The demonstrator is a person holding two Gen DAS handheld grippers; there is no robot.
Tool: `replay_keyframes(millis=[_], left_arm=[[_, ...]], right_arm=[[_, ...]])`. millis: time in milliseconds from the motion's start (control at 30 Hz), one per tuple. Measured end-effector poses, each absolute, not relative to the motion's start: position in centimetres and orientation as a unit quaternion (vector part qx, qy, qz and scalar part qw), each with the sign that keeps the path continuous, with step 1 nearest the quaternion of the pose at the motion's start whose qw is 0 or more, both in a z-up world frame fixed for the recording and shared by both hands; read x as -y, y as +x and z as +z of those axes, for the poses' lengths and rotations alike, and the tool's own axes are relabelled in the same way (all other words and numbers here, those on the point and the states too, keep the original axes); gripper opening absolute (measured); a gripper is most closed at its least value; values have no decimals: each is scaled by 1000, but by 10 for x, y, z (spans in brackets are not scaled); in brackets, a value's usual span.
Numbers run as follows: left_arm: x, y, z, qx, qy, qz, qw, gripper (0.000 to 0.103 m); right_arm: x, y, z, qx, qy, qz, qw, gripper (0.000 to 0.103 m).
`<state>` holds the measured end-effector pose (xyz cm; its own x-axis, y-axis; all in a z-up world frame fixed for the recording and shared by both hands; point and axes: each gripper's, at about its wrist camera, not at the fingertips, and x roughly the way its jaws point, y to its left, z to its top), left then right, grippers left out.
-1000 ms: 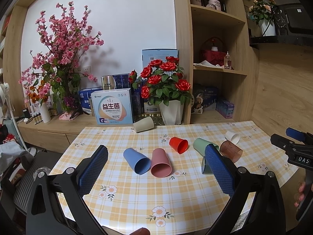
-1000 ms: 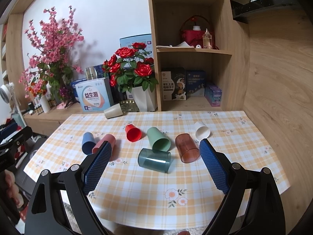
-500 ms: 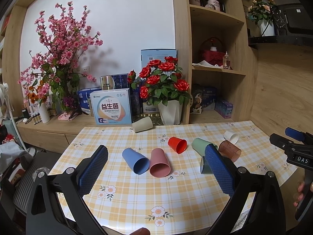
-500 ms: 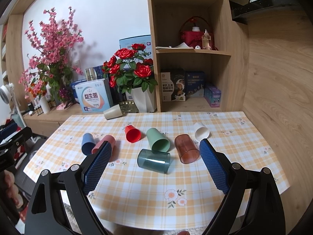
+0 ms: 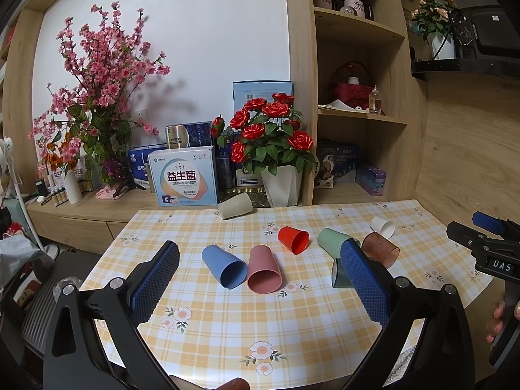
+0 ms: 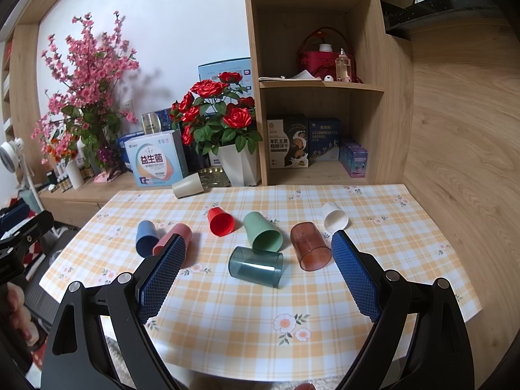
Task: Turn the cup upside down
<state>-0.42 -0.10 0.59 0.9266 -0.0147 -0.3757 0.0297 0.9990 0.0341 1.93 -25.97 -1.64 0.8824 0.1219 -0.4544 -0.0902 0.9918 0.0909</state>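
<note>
While both my claws hang wide and empty over the near table [image 6: 325, 331] edge, every cup lies on its side. With my right claw [image 6: 258, 279] I'd close across the teal cup's [image 6: 255, 266] wall, lift, and turn its mouth down.

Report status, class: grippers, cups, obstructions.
Left gripper open, empty. Right gripper open, empty. Eight cups on their sides on the checked table, none flipped; teal cup nearest right gripper. Nothing blocking.
</note>
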Motion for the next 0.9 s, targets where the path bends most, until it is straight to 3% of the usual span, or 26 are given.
replay_keyframes(millis=[900], left_arm=[[5,-4,4,-191,20,-10,981,97]], right_arm=[[261,19,-17,-240,37,54,969,88]])
